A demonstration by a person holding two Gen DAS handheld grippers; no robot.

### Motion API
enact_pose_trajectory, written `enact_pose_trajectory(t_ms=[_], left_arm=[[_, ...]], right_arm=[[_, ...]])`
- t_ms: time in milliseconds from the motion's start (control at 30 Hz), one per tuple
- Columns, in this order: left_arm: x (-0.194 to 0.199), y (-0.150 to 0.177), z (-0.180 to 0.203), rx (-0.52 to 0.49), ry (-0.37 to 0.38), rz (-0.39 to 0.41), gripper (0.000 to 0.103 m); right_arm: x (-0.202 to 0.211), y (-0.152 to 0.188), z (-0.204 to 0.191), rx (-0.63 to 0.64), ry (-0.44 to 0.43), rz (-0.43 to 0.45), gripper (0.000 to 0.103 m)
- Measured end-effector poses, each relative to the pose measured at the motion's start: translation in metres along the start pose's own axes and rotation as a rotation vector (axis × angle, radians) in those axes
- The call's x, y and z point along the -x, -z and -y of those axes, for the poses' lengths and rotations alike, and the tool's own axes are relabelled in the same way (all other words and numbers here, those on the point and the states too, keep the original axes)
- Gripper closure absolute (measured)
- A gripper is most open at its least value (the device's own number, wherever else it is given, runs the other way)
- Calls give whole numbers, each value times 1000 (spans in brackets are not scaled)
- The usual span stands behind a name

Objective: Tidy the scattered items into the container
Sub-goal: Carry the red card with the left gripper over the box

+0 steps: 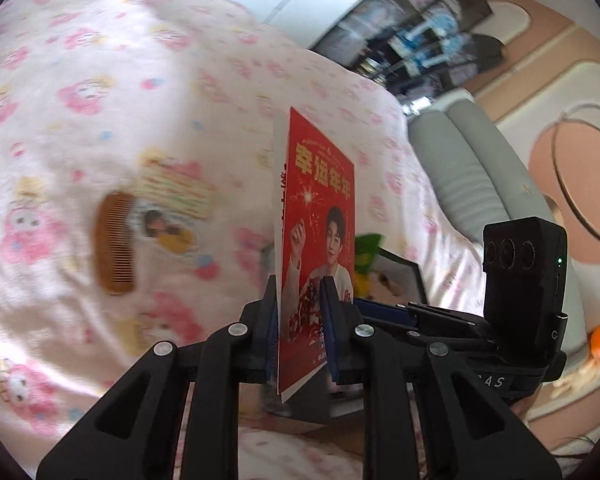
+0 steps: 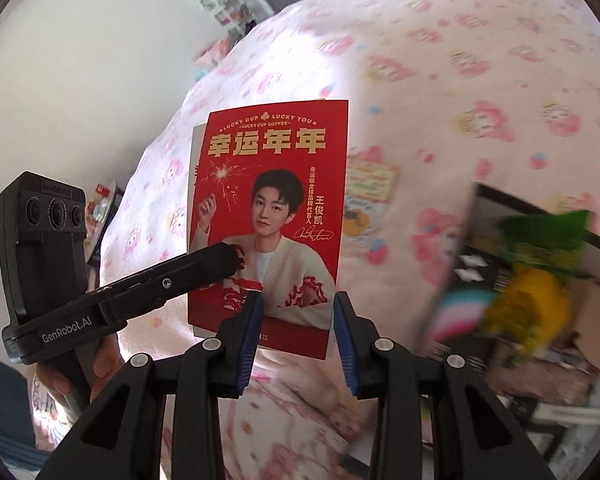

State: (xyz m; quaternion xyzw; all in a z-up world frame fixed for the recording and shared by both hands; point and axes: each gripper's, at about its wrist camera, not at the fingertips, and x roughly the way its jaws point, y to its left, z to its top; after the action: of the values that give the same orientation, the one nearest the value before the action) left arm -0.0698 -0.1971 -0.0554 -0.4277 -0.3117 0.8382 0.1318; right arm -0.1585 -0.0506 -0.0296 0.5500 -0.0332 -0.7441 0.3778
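My left gripper (image 1: 299, 320) is shut on a red card (image 1: 318, 248) with a printed portrait and holds it upright above the bed. In the right wrist view the red card (image 2: 268, 216) faces me, held by the left gripper (image 2: 232, 258) coming in from the left. My right gripper (image 2: 298, 332) is open and empty just below the card. A wooden comb (image 1: 115, 242) and a small printed card (image 1: 172, 204) lie on the pink patterned bedcover (image 1: 100, 100). A dark container (image 2: 540, 300) with a green and yellow item (image 2: 540, 248) sits at the right.
The right gripper's body (image 1: 524, 280) shows at the right of the left wrist view. A grey padded headboard (image 1: 472, 168) and shelves (image 1: 420, 40) lie beyond the bed. A white wall (image 2: 80, 80) is at the left.
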Motion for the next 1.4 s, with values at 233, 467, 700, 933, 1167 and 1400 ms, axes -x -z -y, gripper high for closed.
enact_pose_trajectory(t_ms=[233,467,700,933,1167,1400], left_arm=[[-79,26,89,-105,67,-147,85],[-148,63,133,-146,77,-293,85],[-168,86,126,-157,15,-382,82],[-176,92,111,-116,-75,-423,74],[-174,92,99,-102,-146,-417,72],[-168,88,96,-104,-150,-387,72]], right_arm=[[97,79,79,-120,113,105,71],[129,132,159,-230,166,107,71],[106,163,181,-266,152,45,71],[85,171,181,-261,138,-7,71],[80,171,181,-251,168,-32,71],[81,166,182,-226,188,-43,71]])
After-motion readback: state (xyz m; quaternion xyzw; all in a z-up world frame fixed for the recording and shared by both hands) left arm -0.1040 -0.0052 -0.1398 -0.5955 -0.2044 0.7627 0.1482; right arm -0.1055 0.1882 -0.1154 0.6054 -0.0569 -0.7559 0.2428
